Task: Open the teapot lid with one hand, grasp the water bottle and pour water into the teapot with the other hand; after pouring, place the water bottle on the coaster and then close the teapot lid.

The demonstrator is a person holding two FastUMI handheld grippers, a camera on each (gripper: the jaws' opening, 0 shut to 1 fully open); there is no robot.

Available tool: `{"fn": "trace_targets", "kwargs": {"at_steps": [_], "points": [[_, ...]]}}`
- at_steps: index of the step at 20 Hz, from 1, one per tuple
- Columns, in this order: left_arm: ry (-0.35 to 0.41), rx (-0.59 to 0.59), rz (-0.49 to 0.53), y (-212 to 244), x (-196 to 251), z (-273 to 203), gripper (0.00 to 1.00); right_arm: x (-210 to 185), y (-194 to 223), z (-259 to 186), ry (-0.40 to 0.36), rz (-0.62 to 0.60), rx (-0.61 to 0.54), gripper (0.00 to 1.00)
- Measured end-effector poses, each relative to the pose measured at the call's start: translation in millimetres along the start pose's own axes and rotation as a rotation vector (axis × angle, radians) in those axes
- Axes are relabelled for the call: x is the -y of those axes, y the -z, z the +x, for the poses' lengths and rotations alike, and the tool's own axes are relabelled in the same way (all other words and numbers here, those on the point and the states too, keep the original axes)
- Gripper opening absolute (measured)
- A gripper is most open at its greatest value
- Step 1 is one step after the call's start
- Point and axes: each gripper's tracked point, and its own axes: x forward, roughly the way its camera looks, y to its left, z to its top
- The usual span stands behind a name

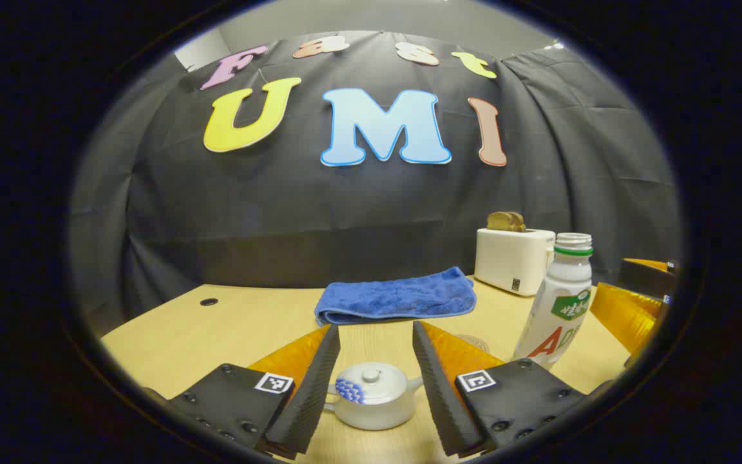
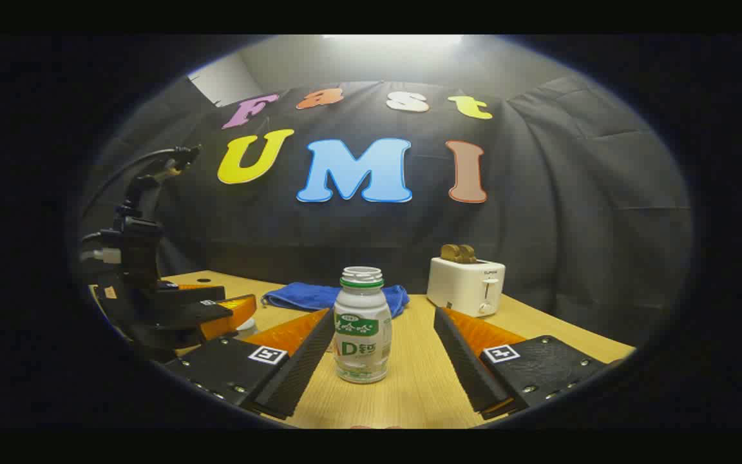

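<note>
Light comes from high above the tool, glowing bright on the ceiling in the right gripper view. The surface (image 1: 229,328) looks bright. That view is darker and softer. Edges bend and fade dark.

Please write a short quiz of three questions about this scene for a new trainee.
1. True or false: the teapot lid is off.
2. What stands between the right claw's open fingers: A) toaster B) water bottle C) towel?
3. Fill in: the blue towel lies ___ the teapot, seen from the left claw.

Key: 1 false, the lid is on. 2 B. 3 behind.
</note>
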Motion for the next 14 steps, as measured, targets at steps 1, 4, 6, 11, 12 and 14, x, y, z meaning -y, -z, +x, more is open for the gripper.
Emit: {"fn": "trace_targets", "kwargs": {"at_steps": [1,4,6,11,12,14], "points": [[-0.008,-0.008,0.001,3,-1,2,0.73,1,2,1,-0.001,0.001,-0.007,0.95],[-0.016,-0.028,-0.002,13,-1,10,0.77,6,10,2,0.002,0.008,-0.026,0.95],[-0.026,-0.041,0.002,18,-3,11,0.67,8,14,3,0.003,0.015,-0.036,0.95],[-0.032,-0.076,0.000,32,0,16,0.60,13,17,4,0.007,0.025,-0.042,0.95],[-0.034,-0.075,0.009,32,1,15,0.58,13,19,4,0.008,0.023,-0.044,0.95],[-0.035,-0.069,0.018,32,1,16,0.60,13,21,5,0.004,0.031,-0.050,0.95]]}}
